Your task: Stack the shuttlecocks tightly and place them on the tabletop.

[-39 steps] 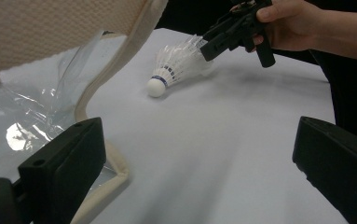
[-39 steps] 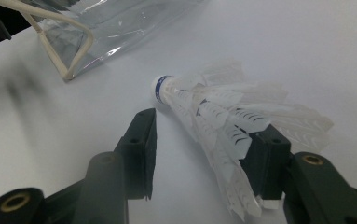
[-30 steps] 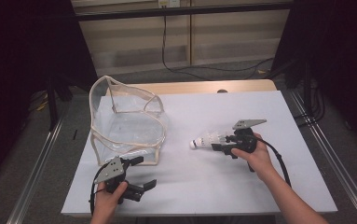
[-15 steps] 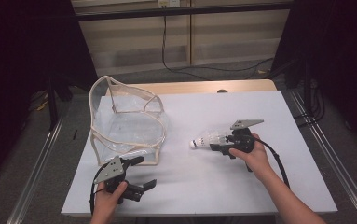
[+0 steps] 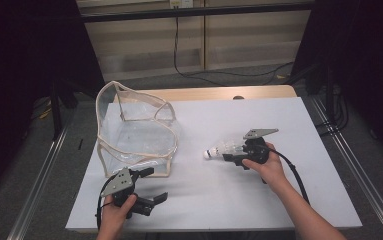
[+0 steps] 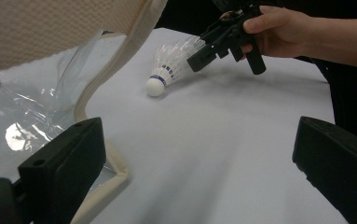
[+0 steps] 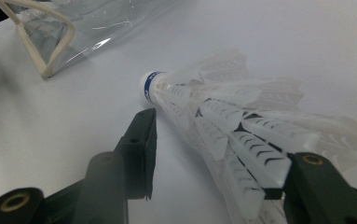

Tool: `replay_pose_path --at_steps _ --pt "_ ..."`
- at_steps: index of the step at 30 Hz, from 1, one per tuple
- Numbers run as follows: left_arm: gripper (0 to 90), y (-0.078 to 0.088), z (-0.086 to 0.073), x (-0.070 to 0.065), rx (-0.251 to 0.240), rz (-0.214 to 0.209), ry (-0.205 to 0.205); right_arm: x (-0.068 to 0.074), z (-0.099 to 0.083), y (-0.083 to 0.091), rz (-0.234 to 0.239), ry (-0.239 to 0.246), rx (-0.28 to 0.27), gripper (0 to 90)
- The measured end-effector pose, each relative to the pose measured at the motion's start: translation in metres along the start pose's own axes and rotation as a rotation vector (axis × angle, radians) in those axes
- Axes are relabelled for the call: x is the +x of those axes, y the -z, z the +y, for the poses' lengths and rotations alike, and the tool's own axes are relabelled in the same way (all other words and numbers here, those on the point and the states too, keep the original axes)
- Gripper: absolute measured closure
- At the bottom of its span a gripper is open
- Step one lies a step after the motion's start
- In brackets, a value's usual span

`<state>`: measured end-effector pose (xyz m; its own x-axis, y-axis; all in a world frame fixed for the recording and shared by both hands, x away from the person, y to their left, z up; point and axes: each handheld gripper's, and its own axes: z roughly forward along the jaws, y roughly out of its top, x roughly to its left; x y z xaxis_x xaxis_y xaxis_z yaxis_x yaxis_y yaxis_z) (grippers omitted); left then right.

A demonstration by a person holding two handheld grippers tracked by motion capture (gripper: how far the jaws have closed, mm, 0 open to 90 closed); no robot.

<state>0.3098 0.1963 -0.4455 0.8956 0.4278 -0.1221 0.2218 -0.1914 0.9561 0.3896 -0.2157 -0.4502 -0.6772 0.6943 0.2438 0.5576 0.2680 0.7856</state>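
Desk seen from above and forward in the high view, shuttlecock viewed very close along the right tongs, the same shuttlecock shared farther off, upper centre, in the left gripper view.

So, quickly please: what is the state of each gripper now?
Left gripper: open, holding nothing.
Right gripper: jaws around the shuttlecock; grip cannot be told.
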Motion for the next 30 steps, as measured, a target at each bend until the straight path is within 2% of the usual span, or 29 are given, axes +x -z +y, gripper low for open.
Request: replay_pose_path --at_steps 6,20,25,30 --pt "2.8 0.0000 0.0001 -0.0001 -0.004 0.000 0.004 0.0008 -0.0004 -0.0036 -0.007 0.014 0.001 54.2" --pt "2.8 0.0002 0.0000 0.0001 -0.003 0.001 0.003 -0.0006 0.0000 -0.0089 -0.029 0.003 0.000 65.0" --pt "2.8 0.0003 0.0000 0.0004 -0.002 0.001 0.002 0.0002 -0.0002 -0.0098 -0.020 -0.005 0.005 76.4" --pt "2.8 0.0004 0.0000 0.0004 -0.002 0.001 0.001 0.0001 0.0000 -0.0095 -0.001 0.006 0.014 81.5"
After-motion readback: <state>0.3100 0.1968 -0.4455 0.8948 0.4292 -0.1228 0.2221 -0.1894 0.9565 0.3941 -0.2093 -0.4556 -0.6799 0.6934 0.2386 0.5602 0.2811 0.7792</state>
